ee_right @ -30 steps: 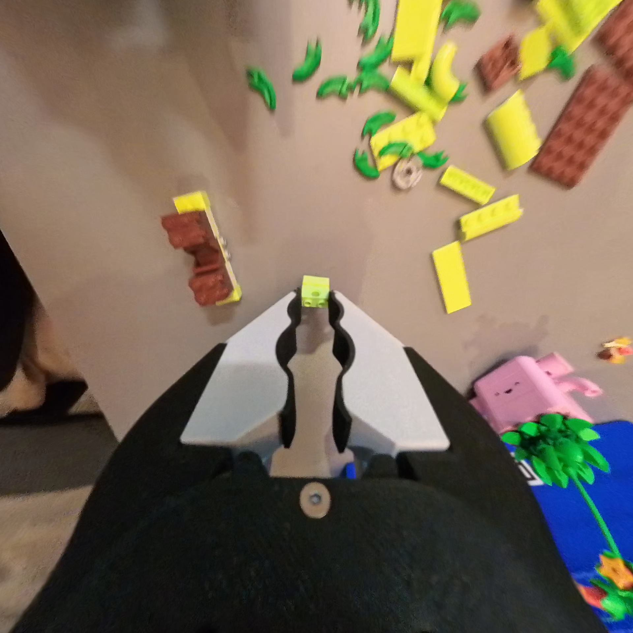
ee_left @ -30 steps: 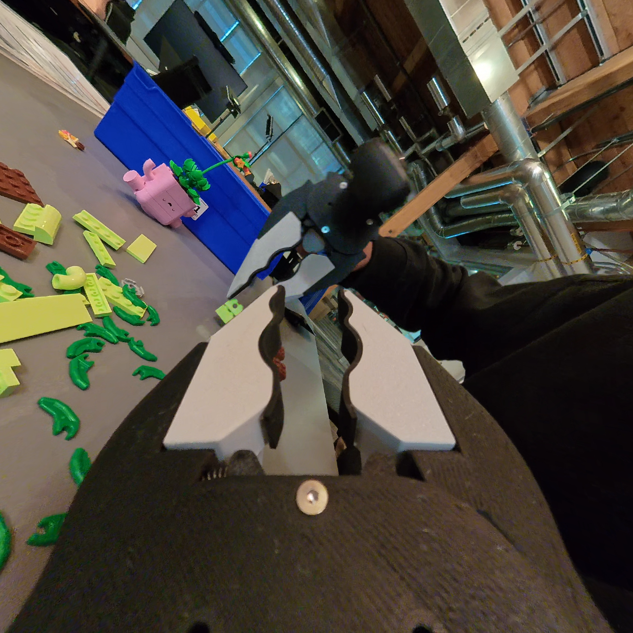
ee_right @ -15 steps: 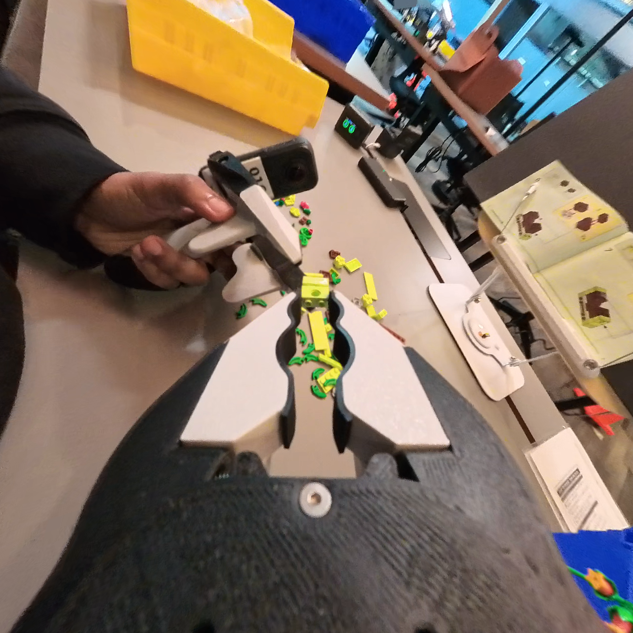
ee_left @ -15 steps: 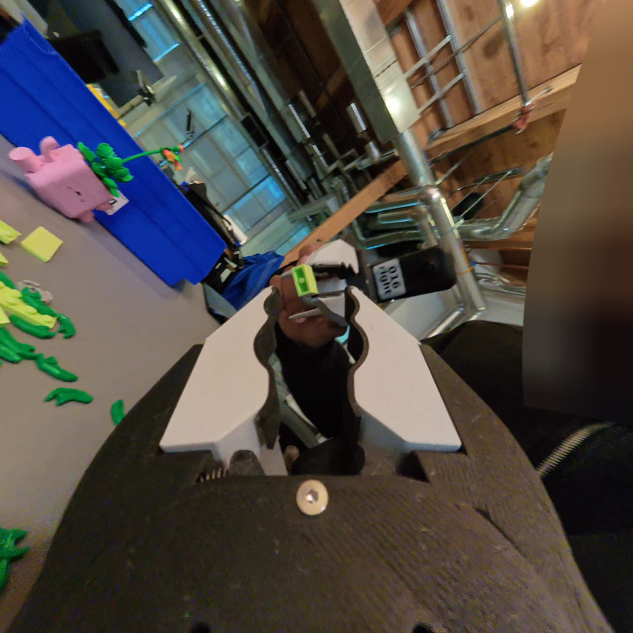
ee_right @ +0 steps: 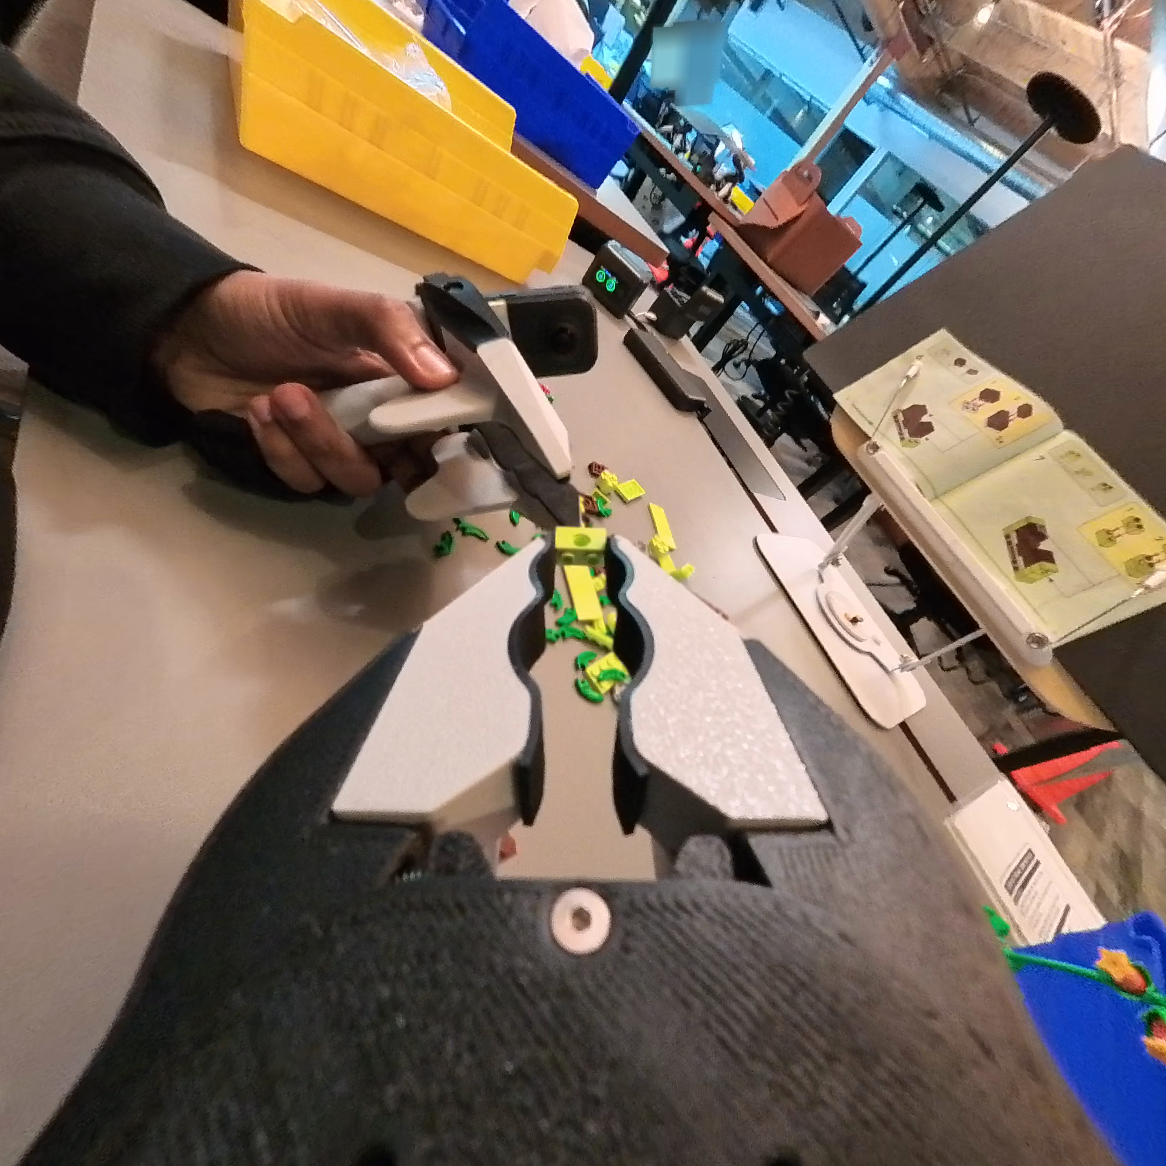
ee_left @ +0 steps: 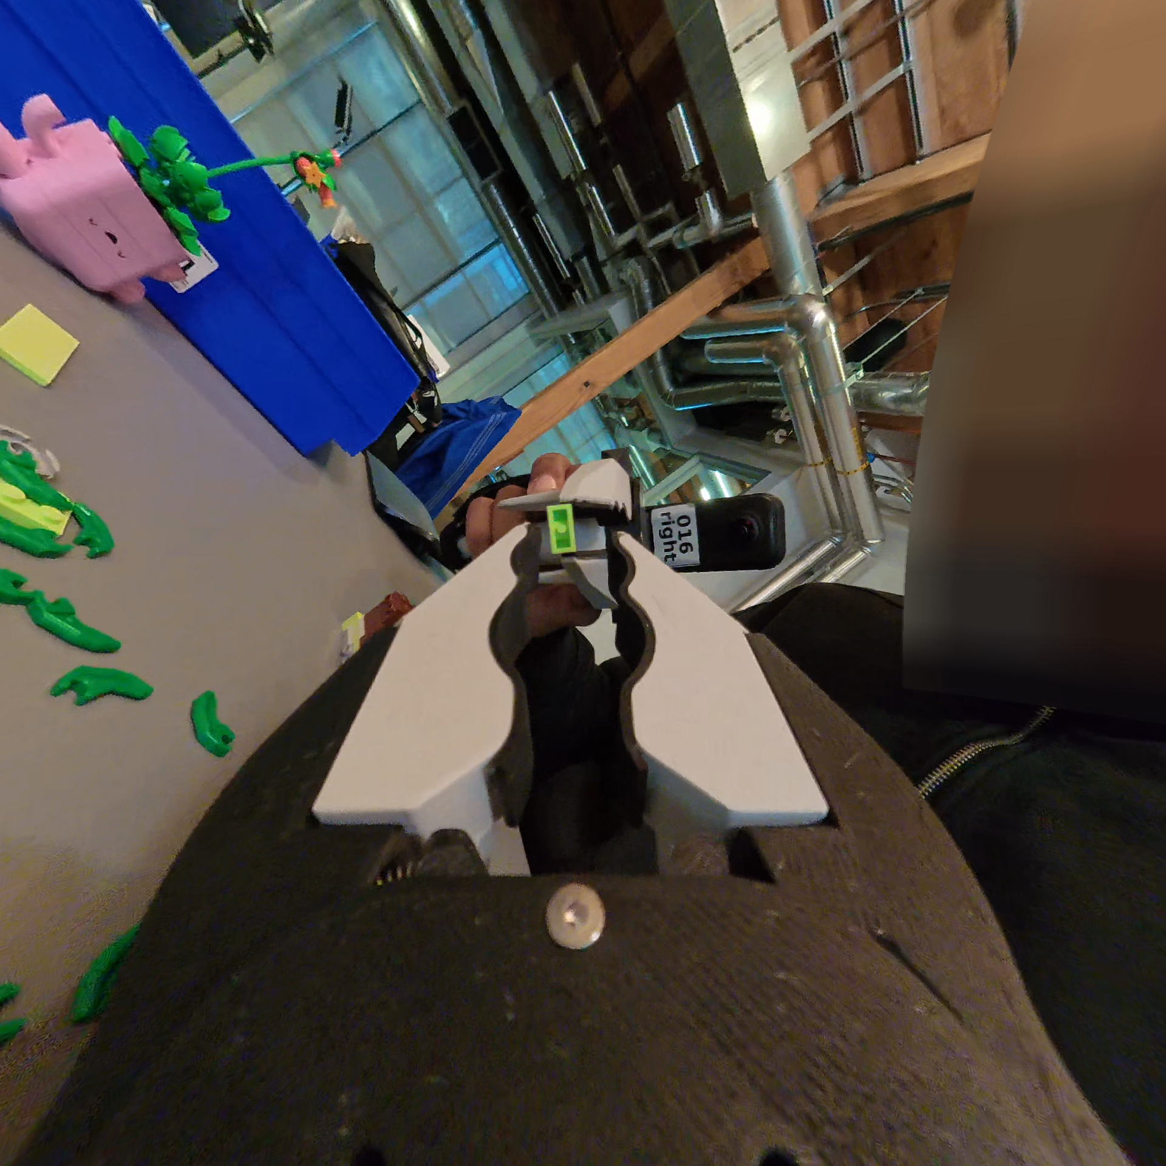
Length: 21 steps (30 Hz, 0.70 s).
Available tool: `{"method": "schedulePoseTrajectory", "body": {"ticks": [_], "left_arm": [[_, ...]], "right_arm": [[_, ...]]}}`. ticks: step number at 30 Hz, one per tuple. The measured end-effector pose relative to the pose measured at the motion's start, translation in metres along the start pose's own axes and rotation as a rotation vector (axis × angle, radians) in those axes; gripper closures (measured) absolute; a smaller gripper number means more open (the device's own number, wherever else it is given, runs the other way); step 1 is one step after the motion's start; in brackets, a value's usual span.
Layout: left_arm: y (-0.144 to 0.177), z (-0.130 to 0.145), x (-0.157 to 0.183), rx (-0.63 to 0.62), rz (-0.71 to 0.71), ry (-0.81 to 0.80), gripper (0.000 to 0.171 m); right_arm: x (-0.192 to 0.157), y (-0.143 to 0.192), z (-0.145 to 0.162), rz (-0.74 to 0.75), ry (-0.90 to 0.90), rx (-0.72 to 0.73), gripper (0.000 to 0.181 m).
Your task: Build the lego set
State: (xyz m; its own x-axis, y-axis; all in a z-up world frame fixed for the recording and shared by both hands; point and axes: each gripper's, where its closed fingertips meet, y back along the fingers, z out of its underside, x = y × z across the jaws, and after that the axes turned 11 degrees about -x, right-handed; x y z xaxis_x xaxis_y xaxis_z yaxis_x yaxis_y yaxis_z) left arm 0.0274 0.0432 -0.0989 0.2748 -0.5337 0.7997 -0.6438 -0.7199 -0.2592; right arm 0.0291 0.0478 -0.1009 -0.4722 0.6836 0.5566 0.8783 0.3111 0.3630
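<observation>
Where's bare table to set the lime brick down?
Free: the grey table on the near side of the left gripper, toward the sleeve, and the strip before the yellow bin. Crowded: the green and lime pieces beyond the right gripper holding the lime brick.

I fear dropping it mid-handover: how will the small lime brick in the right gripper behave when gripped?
The lime brick looks rigid, so it likely won't flex. Only the right gripper fingertips pinch it, so it may twist or pop out. Being tiny, it is probably very light.
</observation>
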Motion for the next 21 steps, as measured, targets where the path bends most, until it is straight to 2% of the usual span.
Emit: {"method": "schedulePoseTrajectory", "body": {"ticks": [5,10,14,18,21], "left_arm": [[0.004,-0.005,-0.002,0.025,-0.034,-0.028,0.154],[0.002,-0.003,-0.001,0.009,-0.082,-0.106,0.152],[0.004,-0.001,-0.007,-0.045,-0.265,-0.249,0.153],[0.007,0.015,-0.038,-0.255,-0.595,-0.386,0.153],[0.014,0.025,-0.055,-0.377,-0.76,-0.422,0.154]], "right_arm": [[0.017,0.003,0.017,0.061,-0.036,-0.068,0.168],[0.04,0.025,0.017,0.016,-0.223,0.015,0.168],[0.044,0.023,0.026,0.008,-0.273,-0.011,0.169],[0.028,0.007,0.049,-0.101,-0.33,-0.136,0.168],[0.019,-0.001,0.063,-0.151,-0.364,-0.233,0.168]]}}
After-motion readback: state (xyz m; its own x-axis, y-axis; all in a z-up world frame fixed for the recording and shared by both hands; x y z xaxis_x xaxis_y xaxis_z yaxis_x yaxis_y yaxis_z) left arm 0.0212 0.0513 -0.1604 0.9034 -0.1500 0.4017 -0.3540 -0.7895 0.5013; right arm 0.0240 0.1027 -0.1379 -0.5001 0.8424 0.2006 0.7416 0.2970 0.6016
